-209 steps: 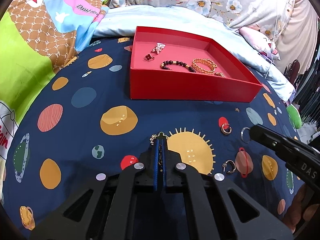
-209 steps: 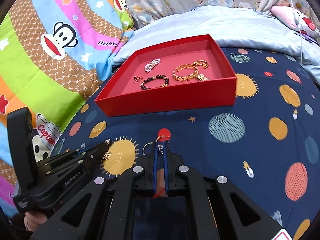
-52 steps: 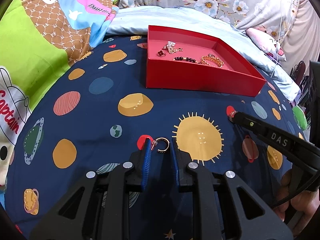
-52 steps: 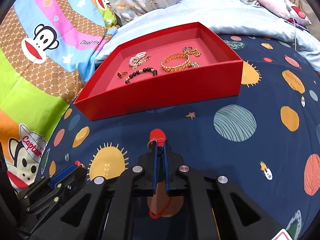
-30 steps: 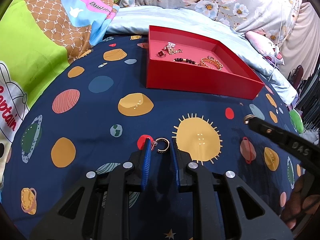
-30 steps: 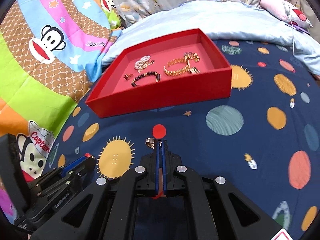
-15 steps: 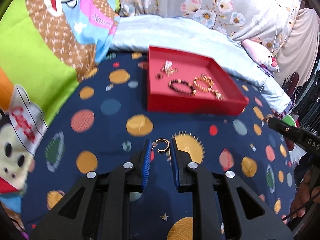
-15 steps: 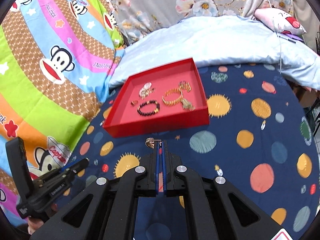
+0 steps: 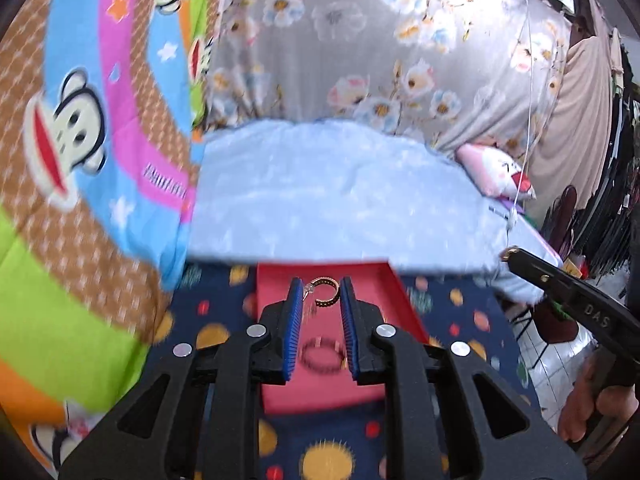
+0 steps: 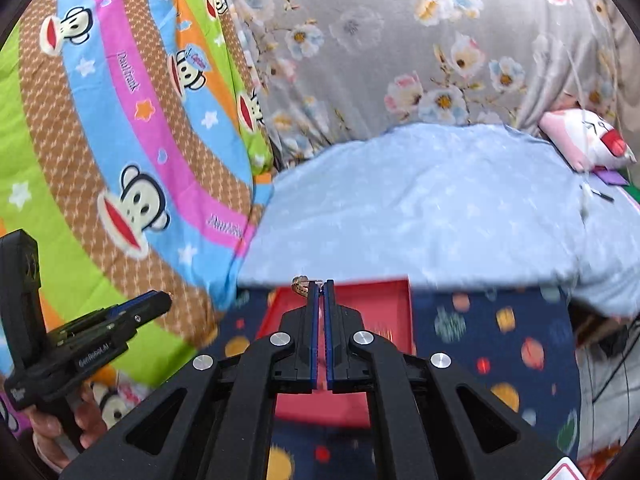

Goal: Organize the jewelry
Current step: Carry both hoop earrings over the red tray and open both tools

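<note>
Both grippers risen, earring (image 9: 325, 292) between left gripper (image 9: 320, 300) fingers

We see a home bedroom: a bed with a planet-print sheet (image 9: 328, 440), light blue quilt (image 10: 420, 216) and floral curtain (image 10: 400, 40).

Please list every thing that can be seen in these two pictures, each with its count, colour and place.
hoop earring: one, gold, between the left gripper's fingertips, above the tray
second earring: one, gold, at the right gripper's tips
tray: one, red, on the bedsheet under both grippers
beaded bracelet: one, dark, blurred, inside the tray
bedsheet: one, navy with planets
quilt: one, pale blue, behind the tray
monkey blanket: one, striped, left
left gripper: black, blue pads
right gripper: black, blue pads
</note>
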{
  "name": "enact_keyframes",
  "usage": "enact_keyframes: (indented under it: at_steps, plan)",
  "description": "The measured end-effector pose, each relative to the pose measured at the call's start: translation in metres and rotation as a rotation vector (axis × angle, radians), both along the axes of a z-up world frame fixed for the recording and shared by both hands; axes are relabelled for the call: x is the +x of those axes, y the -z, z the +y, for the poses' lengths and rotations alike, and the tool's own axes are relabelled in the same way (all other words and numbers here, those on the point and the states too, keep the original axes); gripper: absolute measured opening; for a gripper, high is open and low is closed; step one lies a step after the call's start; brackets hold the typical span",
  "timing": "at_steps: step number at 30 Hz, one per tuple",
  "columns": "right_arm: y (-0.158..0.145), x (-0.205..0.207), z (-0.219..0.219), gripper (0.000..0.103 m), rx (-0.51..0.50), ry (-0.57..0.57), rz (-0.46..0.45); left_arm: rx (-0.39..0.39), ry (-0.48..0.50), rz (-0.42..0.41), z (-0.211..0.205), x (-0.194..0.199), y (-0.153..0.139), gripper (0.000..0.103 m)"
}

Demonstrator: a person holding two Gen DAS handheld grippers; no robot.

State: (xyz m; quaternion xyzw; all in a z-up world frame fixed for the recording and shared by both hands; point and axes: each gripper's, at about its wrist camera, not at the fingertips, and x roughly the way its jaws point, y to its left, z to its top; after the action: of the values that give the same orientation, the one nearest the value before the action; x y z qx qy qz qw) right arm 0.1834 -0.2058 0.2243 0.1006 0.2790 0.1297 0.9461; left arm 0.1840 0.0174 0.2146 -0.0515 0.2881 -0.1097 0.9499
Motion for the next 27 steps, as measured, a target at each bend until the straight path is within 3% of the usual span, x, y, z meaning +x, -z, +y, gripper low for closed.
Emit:
enact_keyframes:
  at_steps: [3,10,15,20,21,23,25,27]
  plan:
    - [0.014,0.042,0.003,0.002,0.016,-0.006,0.047,0.010,-0.005,0.014,-0.008,0.029,0.006,0.018]
    - [0.106,0.117,0.019,0.002,0.025,-0.015,0.246,0.043,-0.005,0.217,-0.019,0.105,0.095,0.018]
    - [0.148,0.141,0.036,0.002,0.002,-0.027,0.316,0.071,-0.013,0.264,-0.020,0.126,0.136,0.019]
    - [0.170,0.155,0.050,0.003,-0.033,-0.053,0.355,0.049,-0.023,0.303,-0.015,0.141,0.155,0.020]
    - [0.171,0.157,0.050,0.005,-0.036,-0.057,0.357,0.047,-0.028,0.306,-0.014,0.142,0.158,0.023]
    - [0.173,0.157,0.053,0.008,-0.051,-0.059,0.348,0.044,-0.045,0.306,-0.012,0.143,0.159,0.044]
    - [0.171,0.157,0.053,0.012,-0.062,-0.056,0.333,0.040,-0.062,0.289,-0.010,0.143,0.158,0.053]
    - [0.165,0.155,0.051,0.023,-0.060,-0.048,0.314,0.041,-0.080,0.267,-0.008,0.141,0.153,0.061]
